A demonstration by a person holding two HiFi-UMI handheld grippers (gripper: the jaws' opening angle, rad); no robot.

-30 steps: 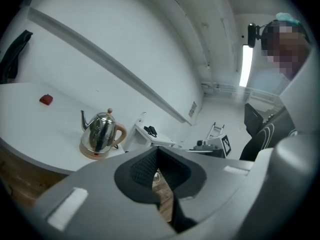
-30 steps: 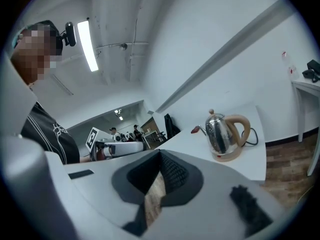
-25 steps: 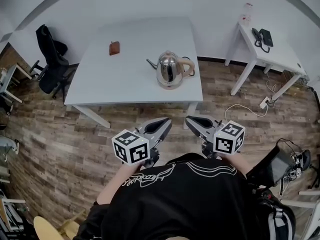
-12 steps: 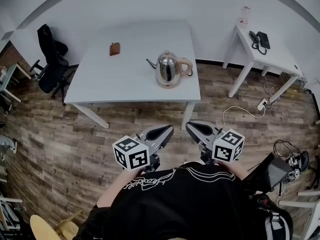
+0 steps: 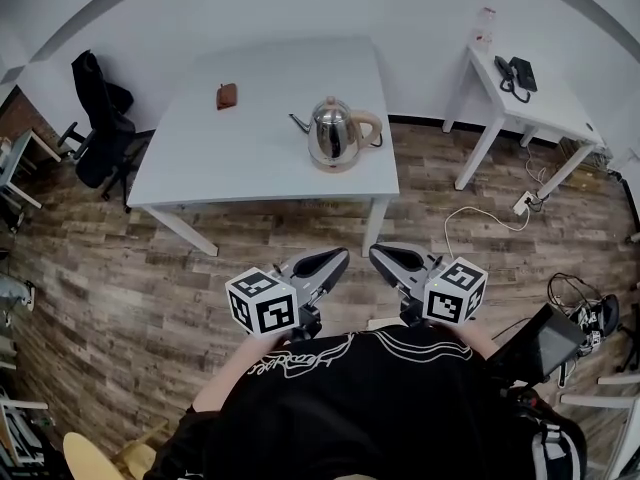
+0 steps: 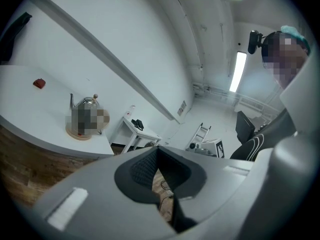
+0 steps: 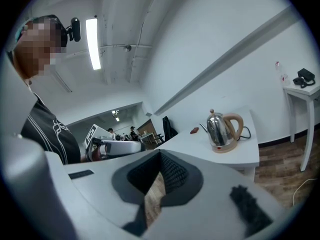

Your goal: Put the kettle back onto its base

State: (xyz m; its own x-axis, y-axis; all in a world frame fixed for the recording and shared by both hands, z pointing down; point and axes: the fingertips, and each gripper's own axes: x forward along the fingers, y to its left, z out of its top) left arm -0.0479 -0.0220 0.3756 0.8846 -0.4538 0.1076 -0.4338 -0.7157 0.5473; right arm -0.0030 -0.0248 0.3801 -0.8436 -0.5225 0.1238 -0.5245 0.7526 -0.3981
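A shiny steel kettle (image 5: 335, 133) with a tan handle stands upright on its round tan base (image 5: 336, 164), near the right front corner of the white table (image 5: 250, 128). It also shows in the left gripper view, where the kettle (image 6: 86, 116) is partly blurred, and in the right gripper view, where the kettle (image 7: 220, 129) is sharp. My left gripper (image 5: 340, 258) and right gripper (image 5: 378, 255) hang side by side close to the person's chest, well short of the table. Both are shut and hold nothing, as the left gripper (image 6: 157, 149) and the right gripper (image 7: 160, 154) show up close.
A small red-brown object (image 5: 227, 95) lies far back on the table. A black chair with a jacket (image 5: 100, 118) stands at the left. At the right a white side table (image 5: 540, 113) carries a phone (image 5: 517, 74) and a bottle (image 5: 484, 26). A cable (image 5: 480, 223) lies on the wooden floor.
Both grippers have drawn back a little toward the person's body. The kettle has stayed on its base.
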